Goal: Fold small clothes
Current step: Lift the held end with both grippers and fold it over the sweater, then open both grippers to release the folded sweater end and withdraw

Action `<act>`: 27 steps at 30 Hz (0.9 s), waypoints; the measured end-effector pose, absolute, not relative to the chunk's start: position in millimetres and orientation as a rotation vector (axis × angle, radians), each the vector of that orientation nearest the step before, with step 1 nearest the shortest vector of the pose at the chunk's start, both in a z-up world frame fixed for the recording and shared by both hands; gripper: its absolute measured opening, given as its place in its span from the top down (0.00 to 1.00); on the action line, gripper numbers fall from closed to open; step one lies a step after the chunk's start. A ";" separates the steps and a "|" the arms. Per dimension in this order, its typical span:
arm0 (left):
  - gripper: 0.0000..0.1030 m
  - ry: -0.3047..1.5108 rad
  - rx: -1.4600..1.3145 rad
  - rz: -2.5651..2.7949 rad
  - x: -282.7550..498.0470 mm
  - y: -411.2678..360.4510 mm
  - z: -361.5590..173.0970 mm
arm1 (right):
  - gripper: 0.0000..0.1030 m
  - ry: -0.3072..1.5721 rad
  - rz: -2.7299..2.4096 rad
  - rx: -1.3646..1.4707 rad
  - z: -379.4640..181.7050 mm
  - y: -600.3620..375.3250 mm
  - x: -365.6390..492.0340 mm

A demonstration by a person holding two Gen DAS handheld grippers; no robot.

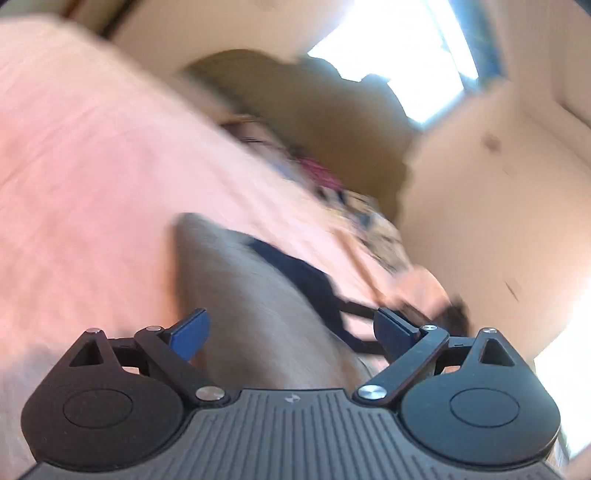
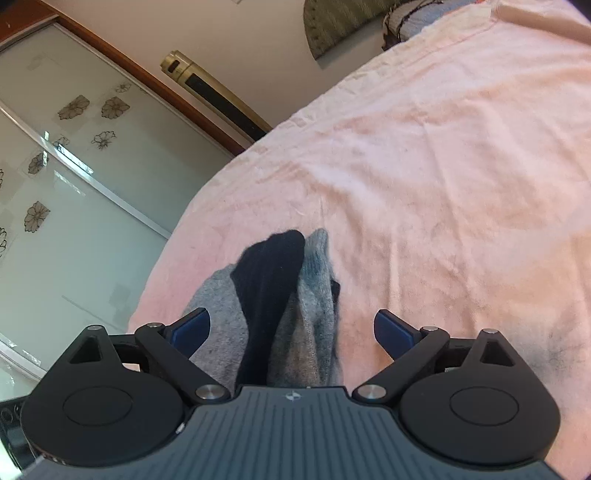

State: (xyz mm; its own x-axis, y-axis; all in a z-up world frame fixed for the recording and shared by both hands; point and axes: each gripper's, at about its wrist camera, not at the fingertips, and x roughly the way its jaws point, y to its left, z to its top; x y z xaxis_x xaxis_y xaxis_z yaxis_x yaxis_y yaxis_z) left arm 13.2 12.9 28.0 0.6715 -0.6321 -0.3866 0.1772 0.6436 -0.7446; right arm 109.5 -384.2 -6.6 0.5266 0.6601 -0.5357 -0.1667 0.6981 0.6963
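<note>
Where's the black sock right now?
In the right wrist view, the black sock lies on the pink sheet near the bed's left edge, draped over the grey sock, between the open right gripper fingers, unheld.

The whole left wrist view is smeared by motion: the grey cloth (image 1: 255,314) ahead of the left gripper (image 1: 291,332) and the dark strip (image 1: 306,280) beyond it have no clear edges, and the patterned heap (image 1: 369,218) farther ahead cannot be identified. In the right wrist view, the near ends of the grey sock (image 2: 317,302) and black sock (image 2: 266,291) vanish under the right gripper (image 2: 291,332) body. Far ahead, a grey-blue bundle (image 2: 410,18) is cut off by the top edge.
</note>
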 end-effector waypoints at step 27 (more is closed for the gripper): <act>0.53 0.872 -0.593 -0.285 109.5 73.1 26.6 | 0.43 0.933 0.660 0.664 -3.3 -272.1 157.6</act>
